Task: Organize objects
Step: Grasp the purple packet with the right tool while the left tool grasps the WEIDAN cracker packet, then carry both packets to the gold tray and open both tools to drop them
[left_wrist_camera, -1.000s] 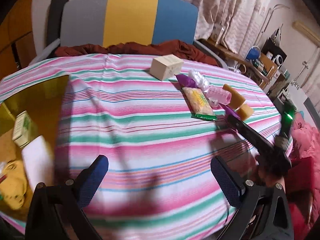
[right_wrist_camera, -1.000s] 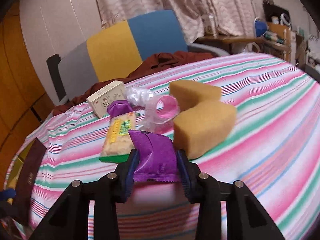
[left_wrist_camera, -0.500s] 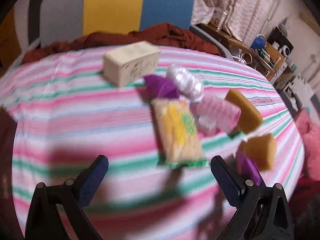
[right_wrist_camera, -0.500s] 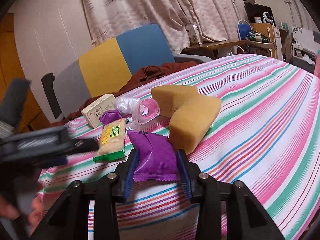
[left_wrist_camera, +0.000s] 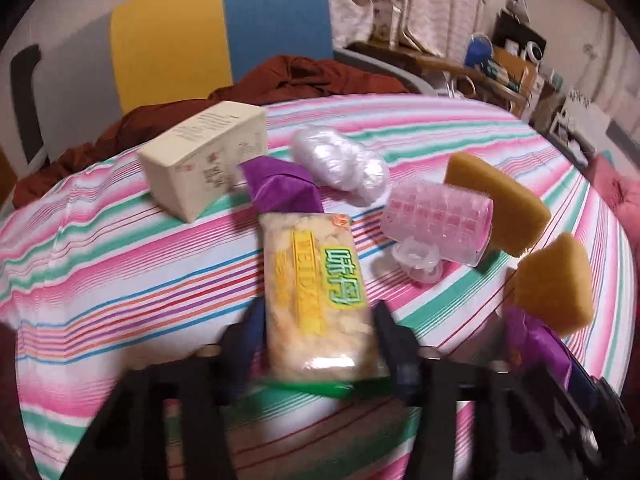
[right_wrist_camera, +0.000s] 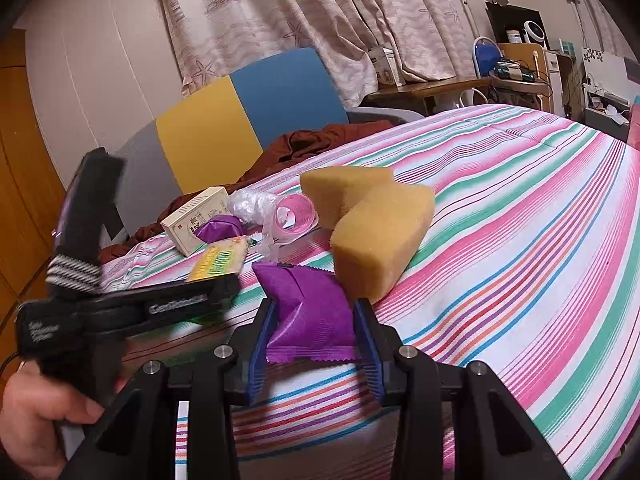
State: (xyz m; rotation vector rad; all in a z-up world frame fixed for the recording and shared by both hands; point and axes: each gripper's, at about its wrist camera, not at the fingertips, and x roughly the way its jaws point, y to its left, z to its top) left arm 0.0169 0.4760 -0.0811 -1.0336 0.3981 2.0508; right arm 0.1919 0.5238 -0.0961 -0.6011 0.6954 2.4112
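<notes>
The left tongs point(left_wrist_camera: 316, 334) are closing around the yellow snack packet point(left_wrist_camera: 318, 292) on the striped tabletop point(left_wrist_camera: 120, 240). The right tongs point(right_wrist_camera: 314, 340) clamp a purple packet point(right_wrist_camera: 308, 312); only the right view shows the hand point(right_wrist_camera: 36, 416).

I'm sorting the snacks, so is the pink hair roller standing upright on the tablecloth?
No, the pink hair roller lies on its side between the yellow snack packet and a sponge.

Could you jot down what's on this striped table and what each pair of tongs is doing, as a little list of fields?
surface: striped tablecloth
left tongs: closing around the yellow snack pack
right tongs: shut on a purple packet
loose items: cream box, second purple wrapper, pink roller, two sponges
</notes>
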